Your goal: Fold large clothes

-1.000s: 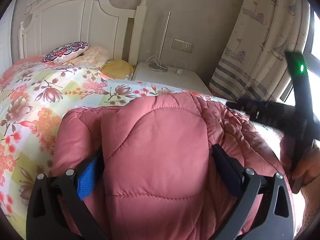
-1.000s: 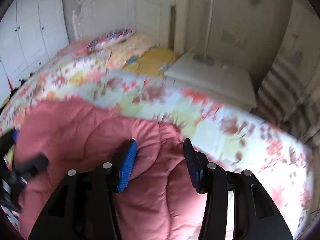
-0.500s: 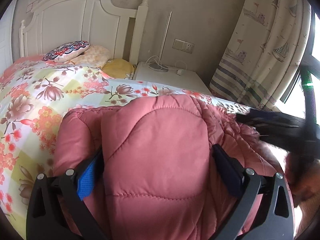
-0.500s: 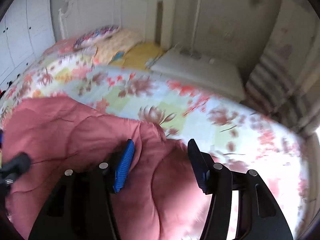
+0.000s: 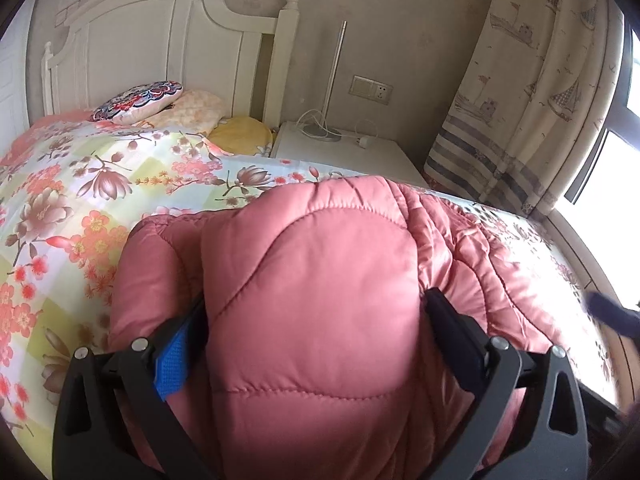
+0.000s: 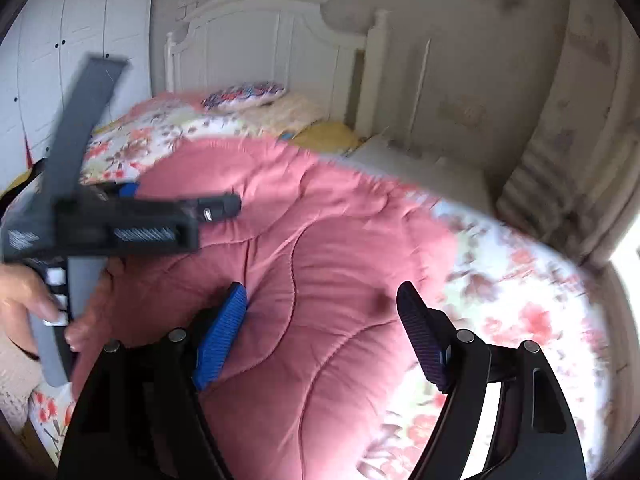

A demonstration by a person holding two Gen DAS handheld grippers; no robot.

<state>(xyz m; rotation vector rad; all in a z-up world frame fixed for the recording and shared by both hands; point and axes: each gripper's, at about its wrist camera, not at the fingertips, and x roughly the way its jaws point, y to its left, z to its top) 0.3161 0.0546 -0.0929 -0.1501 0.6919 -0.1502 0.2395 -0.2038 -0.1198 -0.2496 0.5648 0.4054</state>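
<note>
Pink quilted puffer jacket [image 5: 312, 280] lies bunched on the floral bedspread [image 5: 80, 200]. Left gripper [image 5: 316, 320] has its fingers [image 5: 176, 354] clamped on a thick padded fold, likely anchoring it so the fold holds. Right gripper [image 6: 324, 320]: fingers [image 6: 224, 332] opening wide above the jacket, nothing pinched; view is blurred, but this looks like a release after laying a section down.

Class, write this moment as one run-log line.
left gripper: shut on pink jacket | right gripper: opening, pads off jacket | surface: floral bedspread
</note>
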